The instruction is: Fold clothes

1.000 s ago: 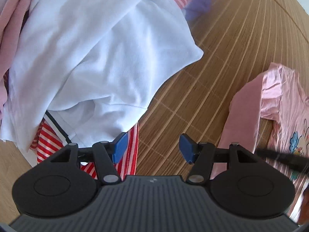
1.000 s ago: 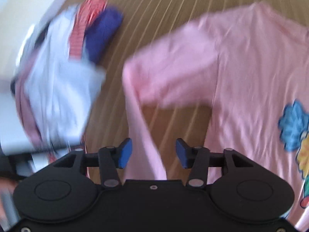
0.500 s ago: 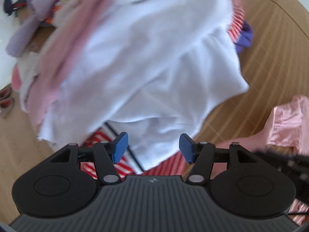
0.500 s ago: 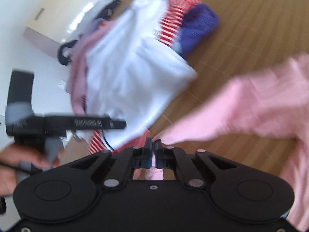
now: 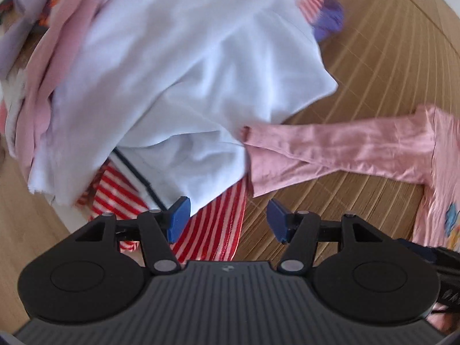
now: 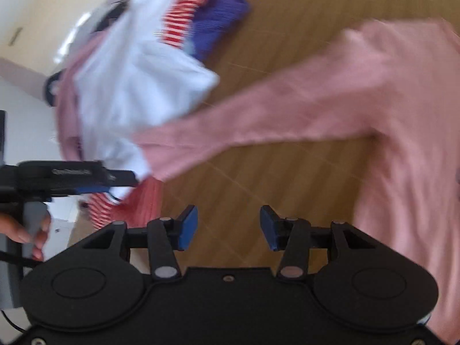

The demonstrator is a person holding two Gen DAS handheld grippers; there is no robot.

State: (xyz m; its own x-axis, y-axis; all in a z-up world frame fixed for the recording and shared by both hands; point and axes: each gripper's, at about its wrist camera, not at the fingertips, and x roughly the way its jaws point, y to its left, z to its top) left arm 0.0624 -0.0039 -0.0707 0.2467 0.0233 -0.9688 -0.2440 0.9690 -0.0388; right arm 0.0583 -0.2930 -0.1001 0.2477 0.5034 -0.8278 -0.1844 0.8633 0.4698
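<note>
The pink shirt (image 6: pixel 396 132) lies spread on the bamboo desk (image 6: pixel 287 28), its long sleeve (image 5: pixel 330 149) stretched out flat toward a heap of clothes, with the cuff end touching the white garment (image 5: pixel 187 66) at the heap's edge. Nearest the left camera, the left tool (image 5: pixel 227 221) hangs with its blue pads apart and nothing between them, above a red-striped cloth (image 5: pixel 215 230) and bare desk slats. The right tool (image 6: pixel 228 227) also stands wide apart and empty, over bare desk just beside the sleeve and the shirt's body. In the right view a hand (image 6: pixel 26 230) grips the handle of the left tool at the left edge. Beyond the tools, the white garment covers most of the heap, and the striped cloth pokes out from under its near edge. A pale pink garment (image 5: pixel 43 80) drapes down the heap's left side. At the far end of the heap a purple cloth (image 6: pixel 218 20) sits beside more red stripes. The right view is blurred, so finer detail there is not readable.
</note>
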